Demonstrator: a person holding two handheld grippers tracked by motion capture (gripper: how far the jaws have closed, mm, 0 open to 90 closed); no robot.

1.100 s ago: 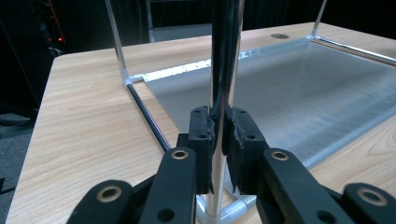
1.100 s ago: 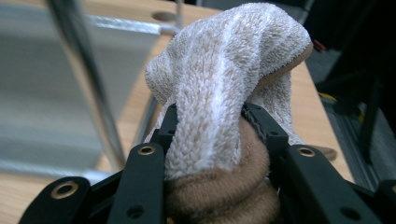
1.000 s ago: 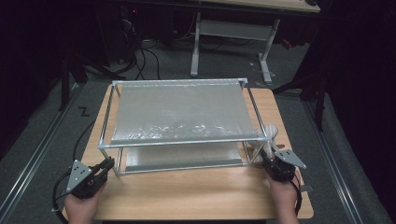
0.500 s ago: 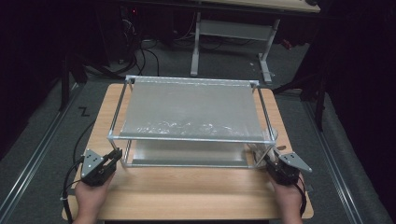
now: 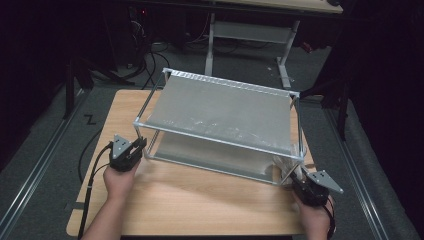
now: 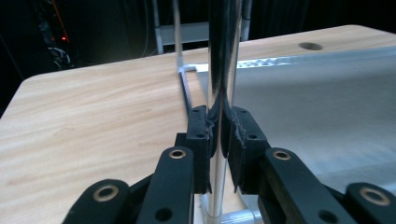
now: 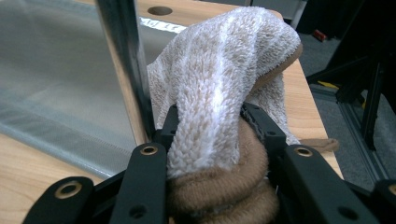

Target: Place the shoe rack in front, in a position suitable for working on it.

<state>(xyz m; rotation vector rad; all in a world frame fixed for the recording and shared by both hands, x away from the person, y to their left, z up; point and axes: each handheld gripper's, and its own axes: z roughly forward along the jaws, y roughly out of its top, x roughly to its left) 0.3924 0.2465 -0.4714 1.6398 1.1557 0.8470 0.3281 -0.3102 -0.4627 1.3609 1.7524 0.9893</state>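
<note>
Left gripper (image 5: 141,145) sits at the near-left corner of the metal shelf rack (image 5: 220,107), jaws clamped tight on the rack's upright corner post (image 6: 223,70); in the left gripper view the post runs straight up between the pads, so the grip axis is square to the post. Rack stands on the wooden table (image 5: 200,200), skewed: its long axis runs from near-left up toward far-right, left end swung away from the table edge, right end closer to the person. Right gripper (image 5: 295,181) is at the near-right corner, jaws part-closed around a rolled white-and-tan towel (image 7: 224,93), which bulges up between the fingers; the rack's right post (image 7: 122,60) stands just beside the left jaw, touching or nearly so, can't tell which. Judgement: any further turn of the rack pivots about the right corner, with the left hand doing the steering since it alone has a hard grip on the frame.
</note>
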